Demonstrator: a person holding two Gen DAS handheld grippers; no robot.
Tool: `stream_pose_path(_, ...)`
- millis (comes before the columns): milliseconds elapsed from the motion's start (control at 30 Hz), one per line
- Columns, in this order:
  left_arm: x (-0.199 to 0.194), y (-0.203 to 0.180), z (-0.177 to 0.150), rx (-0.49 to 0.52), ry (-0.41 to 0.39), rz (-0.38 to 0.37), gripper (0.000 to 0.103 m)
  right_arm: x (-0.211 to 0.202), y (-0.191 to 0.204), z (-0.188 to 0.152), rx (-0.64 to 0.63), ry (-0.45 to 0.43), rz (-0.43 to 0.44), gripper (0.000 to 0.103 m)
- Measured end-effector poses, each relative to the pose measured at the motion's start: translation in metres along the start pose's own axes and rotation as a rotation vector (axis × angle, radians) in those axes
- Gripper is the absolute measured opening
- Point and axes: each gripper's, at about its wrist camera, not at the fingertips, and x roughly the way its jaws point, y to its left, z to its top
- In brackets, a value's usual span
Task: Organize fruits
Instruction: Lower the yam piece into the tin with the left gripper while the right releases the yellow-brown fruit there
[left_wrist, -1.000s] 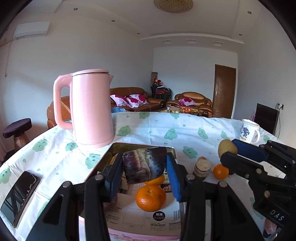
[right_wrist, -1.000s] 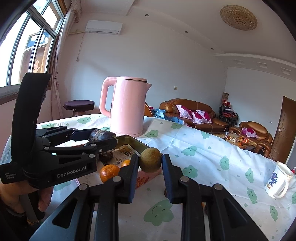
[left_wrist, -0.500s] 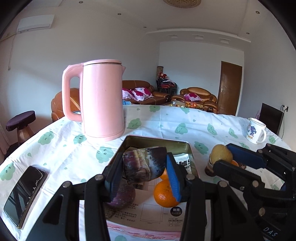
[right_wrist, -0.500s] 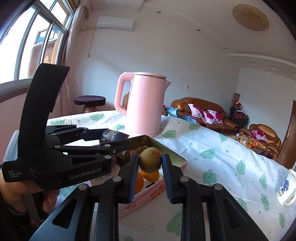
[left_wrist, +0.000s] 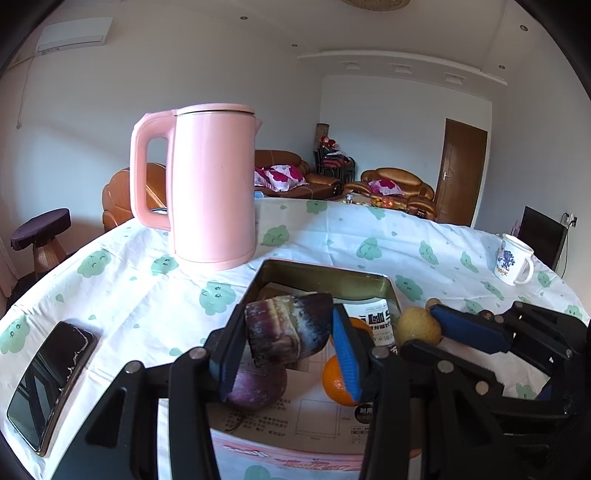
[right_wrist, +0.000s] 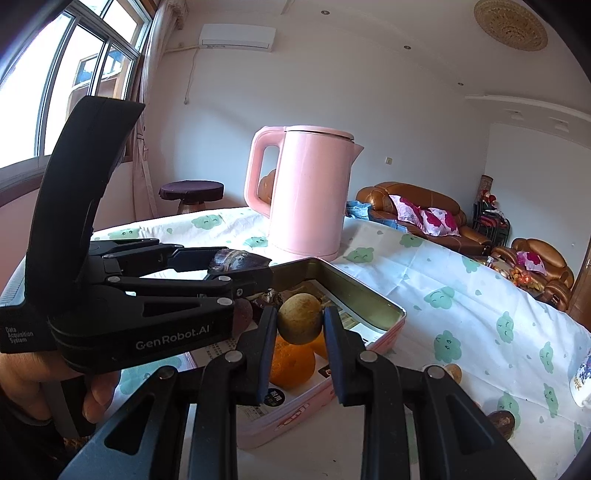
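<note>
My left gripper (left_wrist: 287, 328) is shut on a short purple sugarcane piece (left_wrist: 291, 332) and holds it above the near part of the open tin tray (left_wrist: 325, 275). Below it in the tray lie another purple piece (left_wrist: 258, 384) and an orange (left_wrist: 334, 380) on printed paper. My right gripper (right_wrist: 300, 320) is shut on a round yellow-brown fruit (right_wrist: 299, 325), just above the oranges (right_wrist: 291, 363) in the tray (right_wrist: 369, 295). Seen from the right wrist, the left gripper (right_wrist: 240, 263) comes in from the left, a hand on its handle.
A tall pink kettle (left_wrist: 212, 184) stands right behind the tray. A phone (left_wrist: 51, 380) lies at the table's left edge and a mug (left_wrist: 513, 260) at the far right. Small brown items (right_wrist: 500, 422) sit on the cloth right of the tray.
Both grippers have moved forward over the tray, each still holding its piece. The round fruit, earlier short of the tray, now hangs above the oranges. The kettle looks nearer.
</note>
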Motion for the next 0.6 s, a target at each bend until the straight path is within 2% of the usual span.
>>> stream_pose_path(300, 0.008, 0.001, -0.002, 0.007, 0.054, -0.011, 0.047, 0.009, 0.001, 0.0, 0.004, 0.046, 0.023, 0.028)
stream_pose_path(600, 0.009, -0.003, -0.003, 0.031, 0.062, -0.007, 0.048, 0.021, 0.001, -0.002, 0.008, 0.12, 0.057, 0.028)
